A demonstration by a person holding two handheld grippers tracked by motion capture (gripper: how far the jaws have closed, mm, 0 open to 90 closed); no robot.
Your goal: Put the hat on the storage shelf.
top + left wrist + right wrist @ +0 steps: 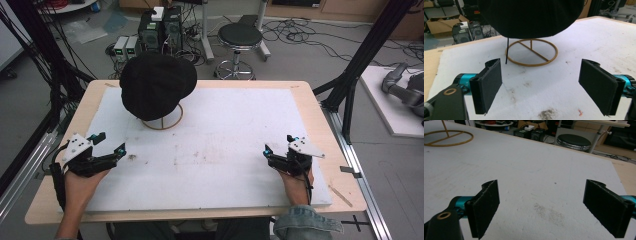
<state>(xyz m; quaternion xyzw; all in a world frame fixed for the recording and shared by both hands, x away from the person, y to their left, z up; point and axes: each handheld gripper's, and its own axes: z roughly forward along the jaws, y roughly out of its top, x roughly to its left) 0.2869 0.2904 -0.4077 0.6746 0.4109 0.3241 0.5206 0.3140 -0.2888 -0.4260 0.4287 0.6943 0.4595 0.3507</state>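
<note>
I see the hat (157, 85) on its stand (531, 52) ahead of my left gripper (108, 142), nearer than the right gripper (278, 145); both jaws apart, empty.

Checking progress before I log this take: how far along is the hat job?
Done, it seems: the black hat sits on its gold wire stand. In hand: nothing; the left gripper and right gripper stand open and empty, apart from the hat. Left: nothing visible, perhaps just withdrawing the hands.
</note>
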